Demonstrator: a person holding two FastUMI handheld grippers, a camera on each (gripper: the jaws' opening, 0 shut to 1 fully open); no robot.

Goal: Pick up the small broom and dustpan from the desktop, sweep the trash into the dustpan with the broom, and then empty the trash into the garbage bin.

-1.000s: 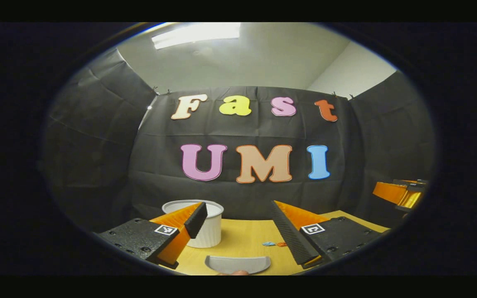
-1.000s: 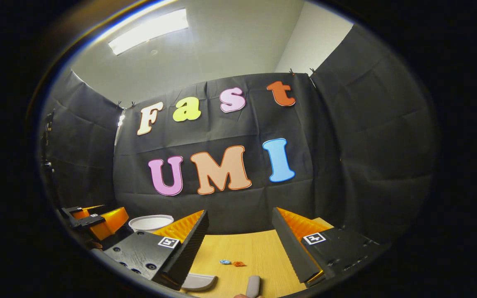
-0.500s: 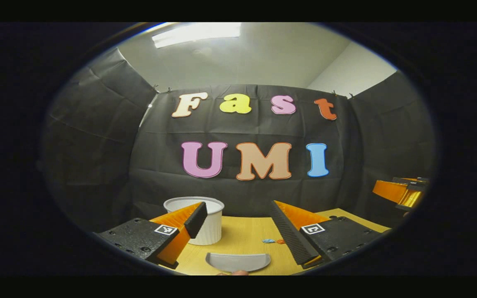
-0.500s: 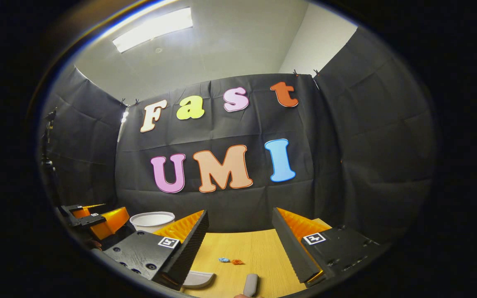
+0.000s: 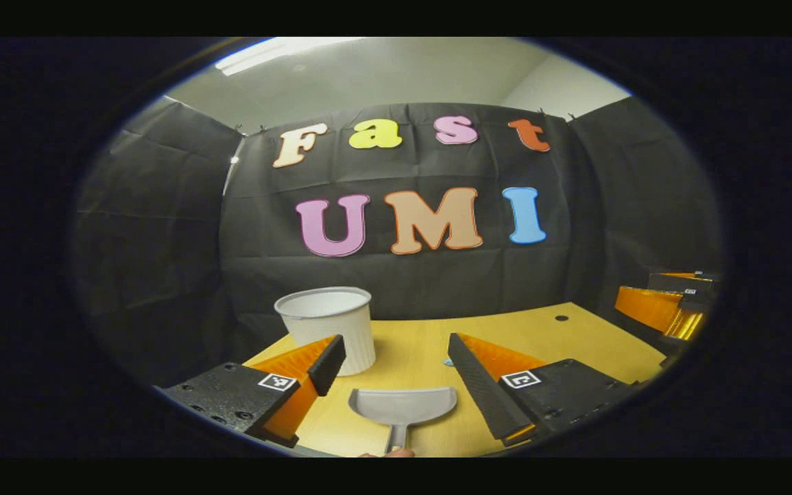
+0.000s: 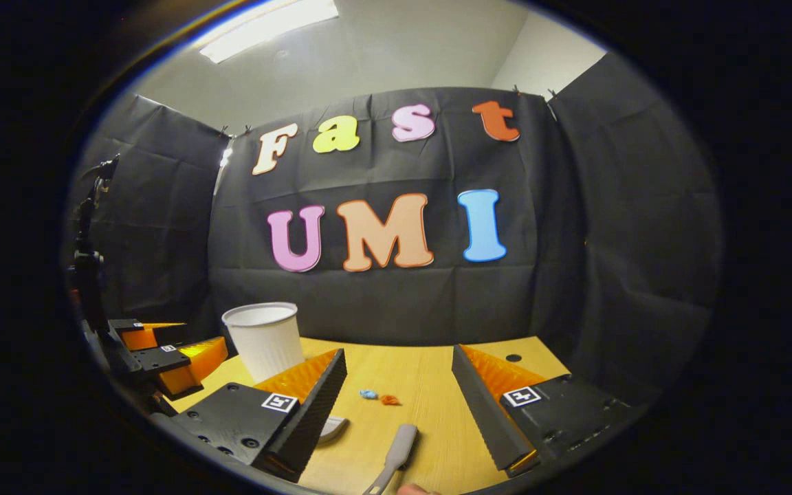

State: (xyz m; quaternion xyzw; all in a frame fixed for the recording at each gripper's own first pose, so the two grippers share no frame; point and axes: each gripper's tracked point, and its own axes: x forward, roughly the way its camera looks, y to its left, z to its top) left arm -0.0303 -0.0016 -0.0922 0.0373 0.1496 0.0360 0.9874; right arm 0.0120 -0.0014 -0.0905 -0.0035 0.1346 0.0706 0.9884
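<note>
On the wooden desktop (image 5: 575,337), which runs back to the black cloth wall, the task's things lie spread out. Largest of them is the white ribbed garbage bin (image 5: 331,326), standing upright toward the far left of the desktop; the right gripper view has it (image 6: 267,340) at the left too. Next comes the grey dustpan (image 5: 403,407), lying flat on the wood in front of the bin, its handle toward the camera, between the spread fingers of the left gripper (image 5: 390,364) but touched by neither. That gripper is wide apart and holds nothing. In the right gripper view a corner of the dustpan (image 6: 335,427) peeps out beside the near finger. The right gripper (image 6: 399,385) likewise stands agape with nothing in it, above the grey handle of the small broom (image 6: 396,454), which lies slanted on the desktop; its bristles are out of sight. Smallest are the scraps of trash (image 6: 379,397), one blue and one orange, side by side beyond the broom handle.
</note>
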